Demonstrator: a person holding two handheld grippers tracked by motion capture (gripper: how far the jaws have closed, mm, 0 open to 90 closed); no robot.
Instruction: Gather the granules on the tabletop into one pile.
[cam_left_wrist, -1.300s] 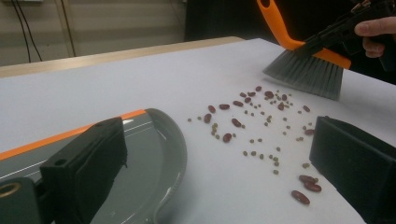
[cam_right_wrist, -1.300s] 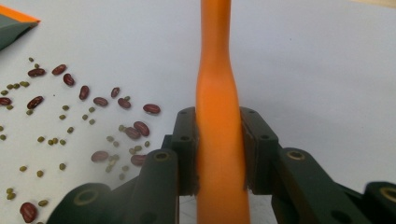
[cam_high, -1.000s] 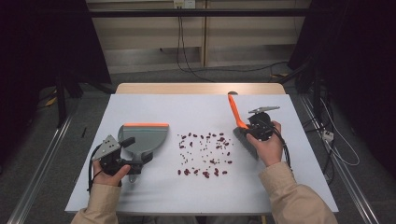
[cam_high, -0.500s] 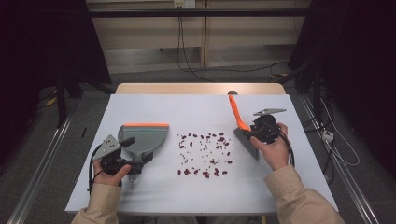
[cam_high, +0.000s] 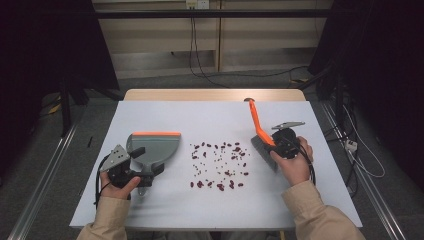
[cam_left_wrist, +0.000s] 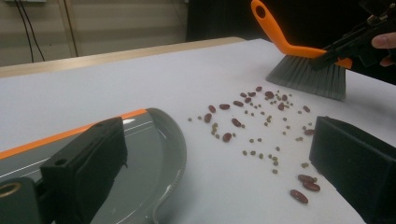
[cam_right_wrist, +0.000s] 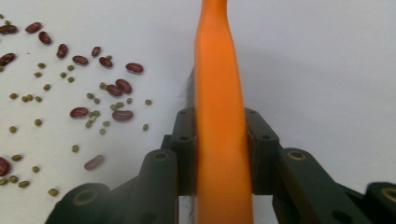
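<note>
A grey dustpan (cam_high: 152, 146) with an orange front edge lies at the left of the white tabletop (cam_high: 165, 115). My left gripper (cam_high: 131, 162) sits at its near end. In the left gripper view that gripper (cam_left_wrist: 217, 140) stands open, with the dustpan (cam_left_wrist: 154, 140) by its left jaw. Several red and small green beans (cam_high: 220, 165) lie scattered in the middle. My right gripper (cam_high: 281, 142) is shut on the orange handle (cam_right_wrist: 219, 70) of a brush (cam_high: 260, 135). The grey bristles (cam_left_wrist: 306, 77) point down just right of the beans.
The white tabletop ends in a wooden strip (cam_high: 215, 94) at the far side. Cables (cam_high: 200, 60) trail on the dark floor beyond it, and metal rails (cam_high: 45, 180) run along both sides. Bare tabletop lies near the front edge and behind the beans.
My right gripper has shifted slightly right and toward the person, with the brush in it. The left gripper and the dustpan have stayed put.
</note>
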